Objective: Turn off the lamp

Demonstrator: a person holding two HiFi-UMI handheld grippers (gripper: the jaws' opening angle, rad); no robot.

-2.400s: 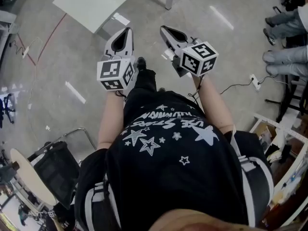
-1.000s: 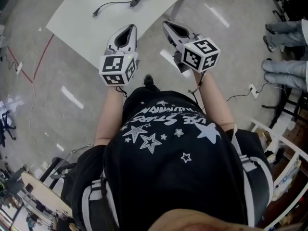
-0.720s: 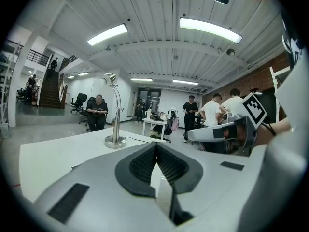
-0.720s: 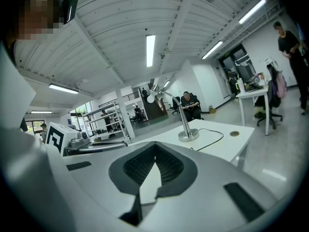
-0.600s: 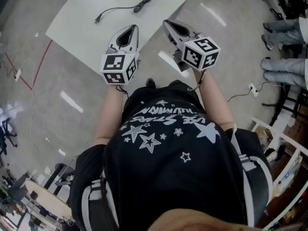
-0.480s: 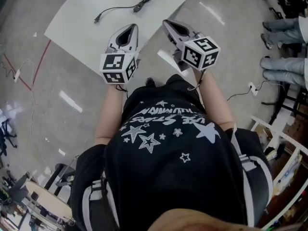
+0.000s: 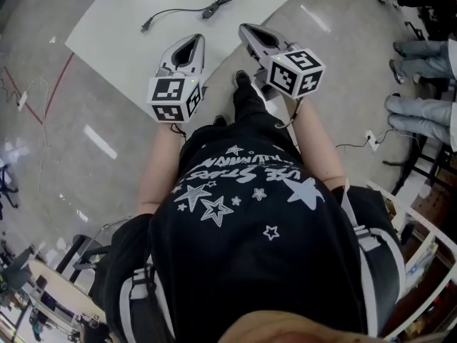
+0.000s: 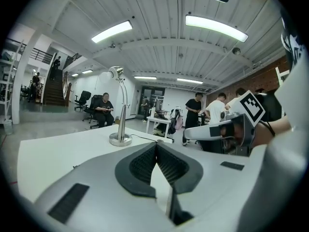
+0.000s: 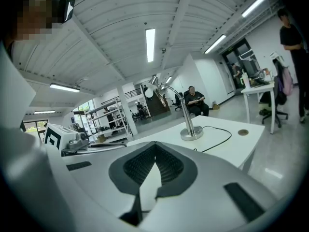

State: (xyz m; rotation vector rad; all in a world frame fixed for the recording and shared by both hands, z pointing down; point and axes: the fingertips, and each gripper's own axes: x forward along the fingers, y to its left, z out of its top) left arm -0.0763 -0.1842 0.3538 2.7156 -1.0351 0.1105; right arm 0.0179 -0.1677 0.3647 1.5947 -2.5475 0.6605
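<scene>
Approach stage, by the look of it. The silver gooseneck desk lamp (image 8: 120,115) with the round metal base stands upright on the white desk (image 7: 121,27), toward its far side and well apart from both grippers. A thin black cord (image 7: 175,11) trails from it across the desk top, with a dark lump partway along that could be an inline switch; too small to say for sure.

The person stands short of the desk's near edge, forearms bent out in front of the chest. The left gripper (image 7: 191,41) and right gripper (image 7: 250,31) sit side by side, aimed nearly level with a slight dip toward the lamp. Probably held up like that just to carry them in.

Both sets of fingers are clenched tight with nothing between them, tips meeting in each gripper view. That would suit poking a button with a closed tip, though where the switch actually is isn't clear yet.
</scene>
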